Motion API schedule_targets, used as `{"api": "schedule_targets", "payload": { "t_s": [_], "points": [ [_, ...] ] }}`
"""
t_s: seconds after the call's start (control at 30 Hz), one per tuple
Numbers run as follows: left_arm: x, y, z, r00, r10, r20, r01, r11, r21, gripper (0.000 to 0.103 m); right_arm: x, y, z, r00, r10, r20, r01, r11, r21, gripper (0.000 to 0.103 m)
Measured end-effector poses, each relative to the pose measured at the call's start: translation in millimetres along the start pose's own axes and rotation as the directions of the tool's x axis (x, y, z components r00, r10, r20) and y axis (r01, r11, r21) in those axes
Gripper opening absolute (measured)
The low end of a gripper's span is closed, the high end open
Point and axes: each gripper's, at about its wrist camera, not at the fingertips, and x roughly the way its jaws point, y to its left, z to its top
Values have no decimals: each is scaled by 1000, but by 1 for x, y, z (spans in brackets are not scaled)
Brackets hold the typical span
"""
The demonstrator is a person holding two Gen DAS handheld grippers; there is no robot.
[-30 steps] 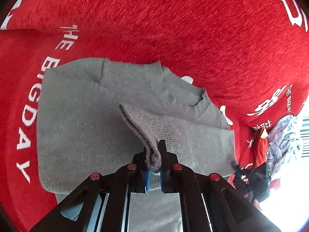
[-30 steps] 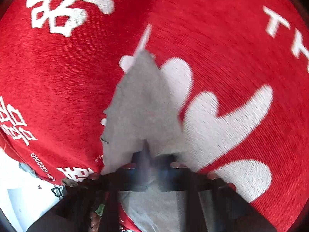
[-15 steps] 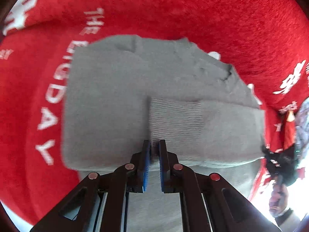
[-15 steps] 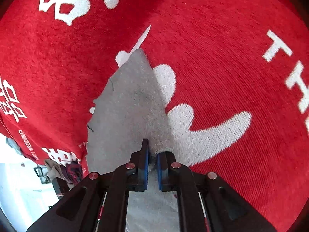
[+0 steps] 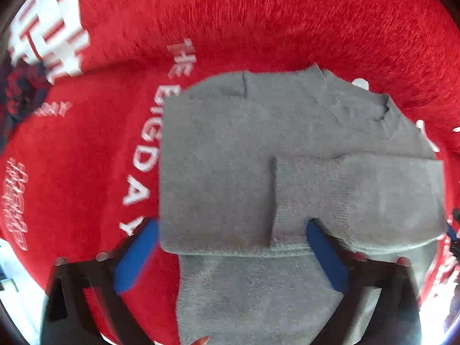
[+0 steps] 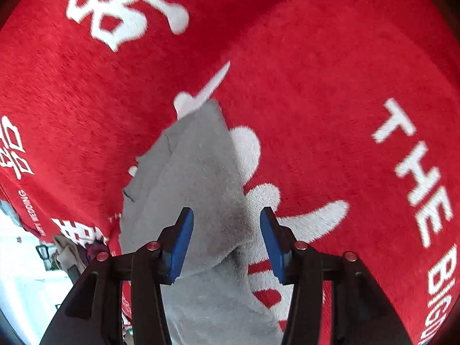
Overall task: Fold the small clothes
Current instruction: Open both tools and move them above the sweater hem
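**A:** From the left wrist view, what have I got?

**B:** My left gripper [image 5: 231,247] points straight down over the grey sweater [image 5: 230,155], which lies flat on the red blanket [image 5: 258,23]. Its jaws have just been opening and now stand wide apart. The sleeve [image 5: 356,195] lies folded across the body of the sweater, and nothing is pinched between the blue pads [image 5: 138,258]; one pad sits off the sweater's edge, the other over the sleeve.

**A:** So how do I finish this step cleanly?

**B:** I'd judge the sleeve is placed. I should lift straight away so the pads don't drag the cuff back, then check that the sleeve's edge runs level with the hem fold.

**A:** And the right wrist view?

**B:** My right gripper [image 6: 227,241] angles down over the side edge of the sweater [image 6: 195,178]. Its jaws have also just been opening, and they stand partly apart with the cloth's edge between them, though neither pad presses on it. The fabric bunches a little there, so I'd smooth it before the next fold, I think.

**A:** Any baskets or bins to mind?

**B:** None that I can see. At the left edge of that view there's a blurred heap [image 6: 69,253], perhaps more clothes, too unclear to name.
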Motion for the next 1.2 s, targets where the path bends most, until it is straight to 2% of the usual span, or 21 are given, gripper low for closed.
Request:
{"api": "schedule_targets", "payload": {
  "t_s": [0.07, 0.1, 0.13, 0.17, 0.27, 0.33, 0.43, 0.57, 0.6, 0.73, 0.83, 0.87, 0.97, 1.13, 1.2],
  "points": [
    [-4, -8, 0, 1000, -6, 16, 6, 1000, 28, 103, 9, 2, 0, 999, -22, -37, 22, 1000, -14, 52],
    [-5, -10, 0, 1000, -21, 17, 21, 999, 33, 103, 13, 4, 0, 998, -39, -50, 37, 999, -30, 48],
    [-6, -13, 0, 999, -36, 18, 36, 999, 40, 103, 13, 6, 0, 997, -48, -53, 45, 998, -44, 38],
    [-7, -14, 0, 999, -38, 20, 37, 998, 44, 103, 12, 9, 0, 996, -60, -60, 56, 996, -63, 14],
    [-4, -20, 3, 999, -9, 35, 7, 999, 50, 103, 3, 26, -2, 995, -88, -38, 81, 983, -163, 13],
    [7, -21, 1, 999, 32, 15, -32, 998, 61, 103, -2, 34, -5, 990, -140, -15, 132, 962, -240, 13],
    [30, -32, 2, 996, 81, -30, -78, 994, 82, 103, 9, 16, -7, 971, -234, -50, 215, 945, -246, 13],
    [25, -21, -3, 998, 59, -10, -59, 998, 38, 103, 1, 7, -10, 978, -207, -21, 200, 961, -189, 16],
    [22, -18, -4, 998, 57, -5, -57, 998, 32, 103, -1, 8, -13, 977, -215, -16, 208, 960, -190, 20],
    [6, -9, -10, 999, 38, 22, -39, 999, 13, 103, -16, 20, -24, 966, -257, 14, 254, 941, -223, 20],
    [-6, -4, -17, 998, 55, 31, -55, 998, 8, 103, -30, 31, -37, 967, -254, 33, 255, 938, -236, 21],
    [-9, -3, -19, 998, 51, 33, -51, 999, 7, 103, -32, 34, -40, 967, -252, 36, 253, 938, -236, 25],
    [-22, -5, -29, 999, 24, 35, -24, 1000, -2, 103, -38, 44, -54, 973, -229, 26, 229, 944, -236, 48],
    [-31, -6, -40, 1000, -15, -16, 14, 1000, -11, 103, -36, 65, -81, 978, -205, -23, 191, 941, -280, 49],
    [-37, -6, -44, 1000, -24, 0, 24, 1000, -7, 103, -30, 72, -90, 978, -202, -51, 179, 938, -297, 58]
  ]
}}
